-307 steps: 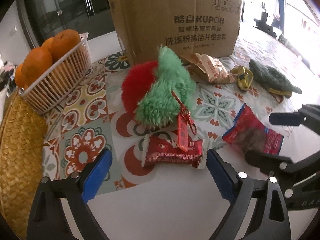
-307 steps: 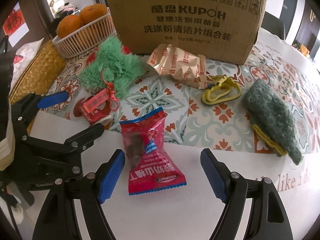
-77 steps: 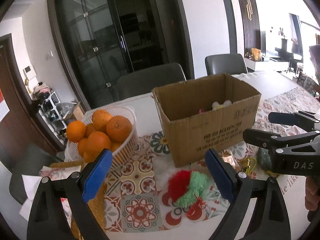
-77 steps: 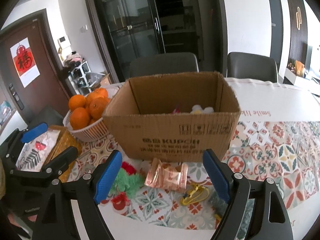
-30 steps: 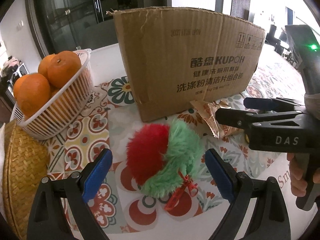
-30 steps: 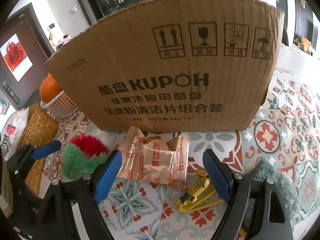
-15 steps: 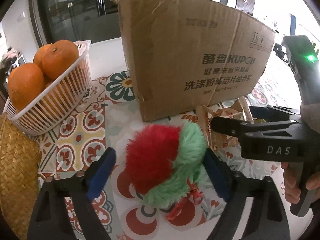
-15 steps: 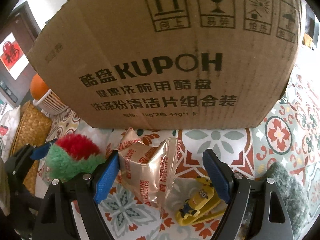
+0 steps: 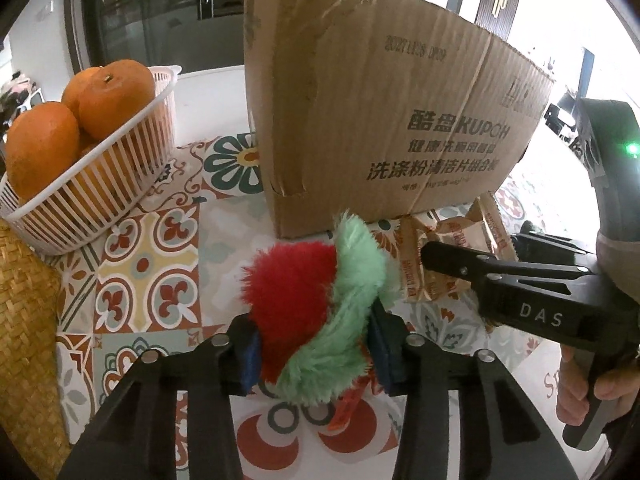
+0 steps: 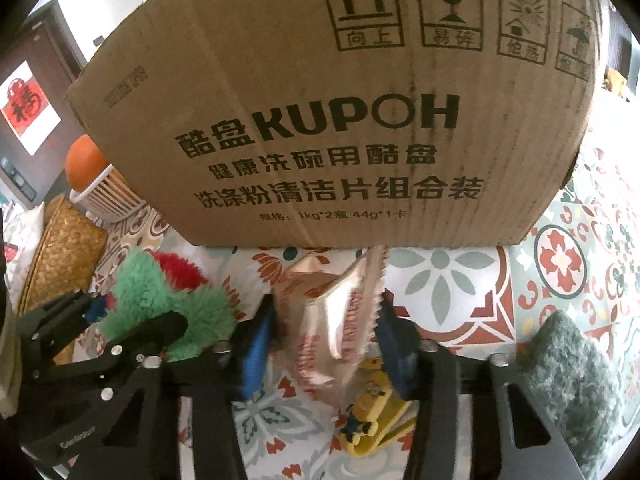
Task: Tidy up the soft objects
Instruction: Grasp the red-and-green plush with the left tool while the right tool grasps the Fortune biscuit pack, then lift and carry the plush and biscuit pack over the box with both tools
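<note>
My left gripper (image 9: pixel 312 354) is shut on a red and green plush toy (image 9: pixel 316 300), which bulges between the blue pads just in front of the cardboard box (image 9: pixel 380 132). The toy (image 10: pixel 160 300) also shows at the left of the right wrist view. My right gripper (image 10: pixel 326 346) is shut on a crumpled tan snack packet (image 10: pixel 336 320), squeezed upright between its pads below the box front (image 10: pixel 340 120). The right gripper (image 9: pixel 520 292) and the packet (image 9: pixel 452 256) show to the right of the toy in the left wrist view.
A white basket of oranges (image 9: pixel 80 152) stands at the left, with a woven straw mat (image 9: pixel 28 320) beside it. A yellow minion toy (image 10: pixel 368 412) lies under the right gripper. A dark green fuzzy cloth (image 10: pixel 576 380) lies at the right on the patterned tablecloth (image 10: pixel 560 260).
Both grippers have moved forward and closed: the left one onto the plush toy, the right one onto the snack packet, which now stands crumpled between the pads.
</note>
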Demonstrator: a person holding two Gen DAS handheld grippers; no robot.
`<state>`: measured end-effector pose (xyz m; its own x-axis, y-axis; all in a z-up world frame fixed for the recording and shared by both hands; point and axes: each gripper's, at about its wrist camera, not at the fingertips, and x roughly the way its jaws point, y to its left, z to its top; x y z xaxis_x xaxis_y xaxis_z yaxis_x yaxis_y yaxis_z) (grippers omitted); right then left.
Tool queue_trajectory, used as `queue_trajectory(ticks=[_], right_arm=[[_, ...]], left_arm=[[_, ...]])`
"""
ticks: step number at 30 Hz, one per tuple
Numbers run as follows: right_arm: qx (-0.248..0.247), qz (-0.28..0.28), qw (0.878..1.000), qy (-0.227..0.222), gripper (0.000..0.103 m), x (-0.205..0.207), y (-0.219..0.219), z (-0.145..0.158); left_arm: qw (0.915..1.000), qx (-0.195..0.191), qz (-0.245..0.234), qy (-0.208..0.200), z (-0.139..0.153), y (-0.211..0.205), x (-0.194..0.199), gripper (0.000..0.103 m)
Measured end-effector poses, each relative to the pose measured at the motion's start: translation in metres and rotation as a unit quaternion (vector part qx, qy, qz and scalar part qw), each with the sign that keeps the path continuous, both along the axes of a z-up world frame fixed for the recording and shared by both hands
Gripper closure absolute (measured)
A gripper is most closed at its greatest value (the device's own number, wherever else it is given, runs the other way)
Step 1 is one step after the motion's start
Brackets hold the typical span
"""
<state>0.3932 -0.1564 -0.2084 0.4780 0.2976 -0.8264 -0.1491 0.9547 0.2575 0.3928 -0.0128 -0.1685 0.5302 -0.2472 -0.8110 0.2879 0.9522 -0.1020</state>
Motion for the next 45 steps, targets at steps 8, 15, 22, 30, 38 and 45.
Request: queue_trajectory(ticks=[8, 15, 22, 30, 38, 45], right_arm=[[0.000, -0.005, 1.000, -0.010, 0.063, -0.010, -0.005, 0.013], [-0.001, -0.008, 1.000, -0.028, 0.063, -0.025, -0.009, 0.031], [-0.003, -0.007, 0.999, -0.048, 0.063, -0.044, -0.015, 0.053], [0.003, -0.012, 0.998, -0.068, 0.063, -0.061, -0.037, 0.076], [0.003, -0.021, 0.995, -0.102, 0.063, -0.076, -0.029, 0.101], [0.005, -0.028, 0.991, -0.131, 0.063, -0.091, -0.034, 0.125]], left_arm=[[0.9999, 0.005, 0.004, -0.014, 0.013, 0.000, -0.009, 0.063], [0.9994, 0.004, 0.009, -0.034, 0.032, -0.001, -0.022, 0.064], [0.9984, -0.001, 0.013, -0.054, 0.053, -0.003, -0.037, 0.064], [0.9958, 0.008, 0.018, -0.089, 0.076, -0.007, -0.053, 0.064], [0.9923, 0.004, 0.020, -0.123, 0.100, -0.008, -0.067, 0.064], [0.9886, -0.005, 0.019, -0.149, 0.122, -0.012, -0.079, 0.064]])
